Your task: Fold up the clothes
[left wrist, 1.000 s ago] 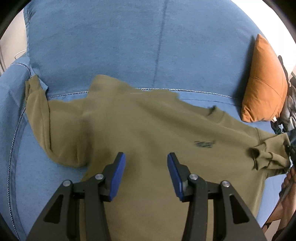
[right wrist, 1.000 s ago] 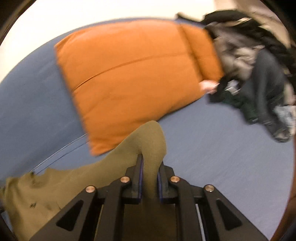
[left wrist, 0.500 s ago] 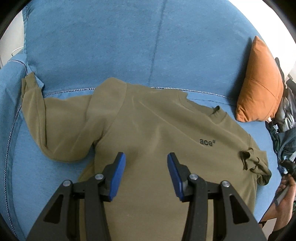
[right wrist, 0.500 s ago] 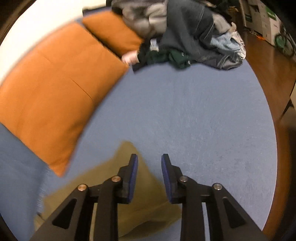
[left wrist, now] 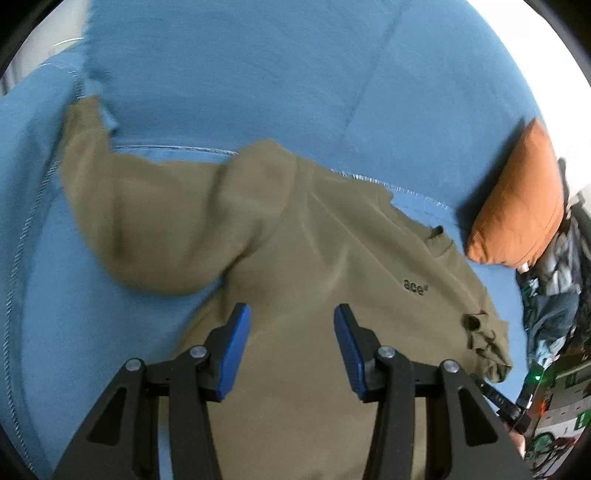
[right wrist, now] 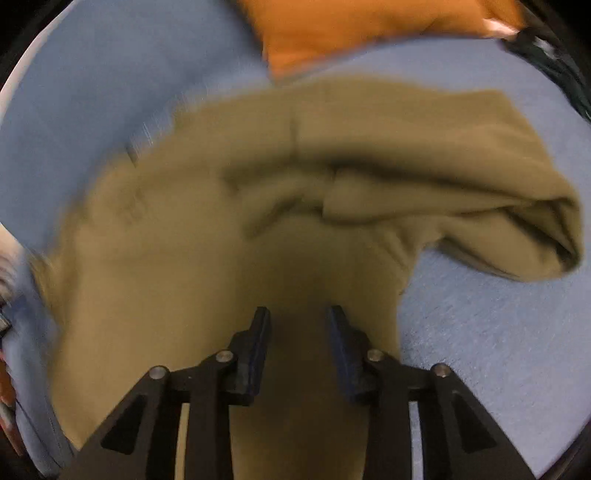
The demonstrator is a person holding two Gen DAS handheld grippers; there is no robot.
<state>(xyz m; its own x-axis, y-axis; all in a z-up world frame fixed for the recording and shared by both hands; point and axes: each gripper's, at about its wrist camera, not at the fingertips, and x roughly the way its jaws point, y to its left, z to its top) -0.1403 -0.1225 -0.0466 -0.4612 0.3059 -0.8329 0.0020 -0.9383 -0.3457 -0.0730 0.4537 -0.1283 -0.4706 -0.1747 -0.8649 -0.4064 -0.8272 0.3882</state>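
An olive green sweatshirt (left wrist: 314,266) with a small black "ace" print lies spread on the blue sofa seat (left wrist: 48,295). Its left sleeve (left wrist: 122,199) runs up toward the sofa's armrest corner. My left gripper (left wrist: 291,321) hovers open above the sweatshirt's body, nothing between its blue pads. In the right wrist view the same sweatshirt (right wrist: 221,229) fills the middle, blurred, with its other sleeve (right wrist: 517,206) folded over and its cuff pointing right. My right gripper (right wrist: 297,325) is open above the lower body of the cloth, holding nothing.
An orange cushion (left wrist: 517,206) leans against the sofa back at the right, also seen as an orange cushion (right wrist: 369,26) at the top of the right wrist view. A pile of dark clothes (left wrist: 557,280) lies beyond it. The blue backrest (left wrist: 258,74) rises behind.
My right gripper let go of the sleeve it was shut on, opened, and swung round to face the sweatshirt. The left gripper stayed open while its view shifted slightly rightward.
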